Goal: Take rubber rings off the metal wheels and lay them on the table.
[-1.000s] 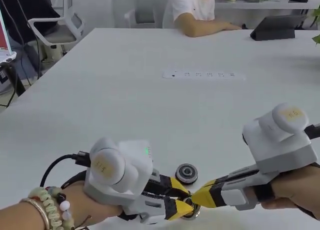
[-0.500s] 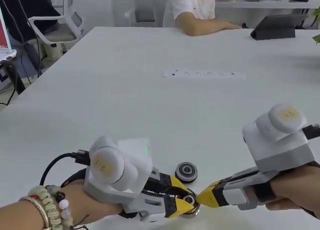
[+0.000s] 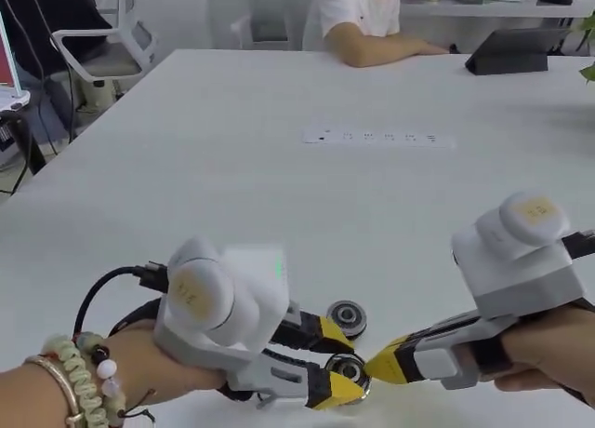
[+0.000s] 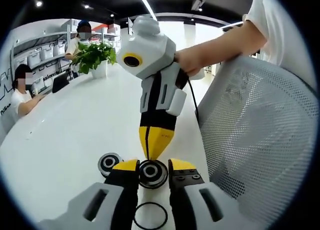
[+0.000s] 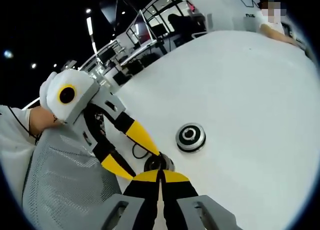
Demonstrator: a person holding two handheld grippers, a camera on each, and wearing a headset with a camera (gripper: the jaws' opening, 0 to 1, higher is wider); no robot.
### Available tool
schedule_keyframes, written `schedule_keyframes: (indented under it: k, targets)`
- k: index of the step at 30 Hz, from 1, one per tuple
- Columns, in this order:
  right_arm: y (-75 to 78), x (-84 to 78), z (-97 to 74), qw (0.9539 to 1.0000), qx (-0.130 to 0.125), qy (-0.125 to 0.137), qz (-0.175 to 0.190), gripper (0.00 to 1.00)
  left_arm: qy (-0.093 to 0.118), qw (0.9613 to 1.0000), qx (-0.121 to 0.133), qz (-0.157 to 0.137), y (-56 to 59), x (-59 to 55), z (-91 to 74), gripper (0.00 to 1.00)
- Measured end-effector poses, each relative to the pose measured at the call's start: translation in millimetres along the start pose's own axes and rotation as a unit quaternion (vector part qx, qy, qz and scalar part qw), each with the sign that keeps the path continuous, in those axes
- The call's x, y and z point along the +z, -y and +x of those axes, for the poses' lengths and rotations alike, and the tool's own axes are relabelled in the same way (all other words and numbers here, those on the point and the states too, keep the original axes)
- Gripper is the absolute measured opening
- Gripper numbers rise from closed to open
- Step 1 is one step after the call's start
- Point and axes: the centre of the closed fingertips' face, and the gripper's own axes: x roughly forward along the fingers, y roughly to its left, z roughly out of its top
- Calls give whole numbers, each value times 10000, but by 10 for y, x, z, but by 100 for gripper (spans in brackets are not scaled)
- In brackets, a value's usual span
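I'm tilting the left gripper point(image 4: 153, 165) up, pinching a wheel point(image 4: 152, 174). The right gripper point(image 5: 160, 174), pressed together, is easing off its rim, so peeling looks unfinished. A loose ring point(image 4: 148, 216) is lying under the left jaws.

wheel point(image 5: 161, 161) half hidden, right hand point(image 3: 548, 350) cropped

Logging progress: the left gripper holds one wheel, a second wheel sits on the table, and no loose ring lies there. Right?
Not quite: the left gripper view shows a black ring lying loose on the table below the left gripper. The held wheel and second wheel are as you say.
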Motion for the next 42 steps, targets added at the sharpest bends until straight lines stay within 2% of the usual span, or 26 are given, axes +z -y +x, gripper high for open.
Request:
schedule_keyframes:
  k: [7,10,16,20,26,29,31,34,38,42]
  targets:
    - [5,28,-23,10000,7,74,19,0,340,9994,49,-20,-47,283,-137,30]
    - [0,42,-36,9999,19,110,29,0,384,9993,31,-8,-51,377,-226,38]
    - [-10,68,-54,9999,36,159,13,0,514,9985,158,70,-124,589,-494,49]
    - [-23,98,-77,9998,48,209,-9,0,601,9975,355,111,-167,659,-695,54]
    - [-62,121,-102,9996,48,263,-40,0,672,9952,706,-23,-212,628,-1010,60]
    - [-70,133,-113,9996,46,293,-38,0,642,9929,994,-123,-232,551,-1170,63]
    - [-70,140,-122,9995,43,313,-25,0,622,9920,1081,-177,-205,496,-1254,64]
    - [-74,149,-130,9994,48,339,-9,0,549,9902,1259,-250,-187,401,-1356,66]
    - [-88,160,-135,9993,71,360,-2,0,463,9888,1374,-366,-128,271,-1442,69]
    - [-90,176,-142,9992,93,382,-12,0,469,9863,1488,-538,-97,182,-1489,73]
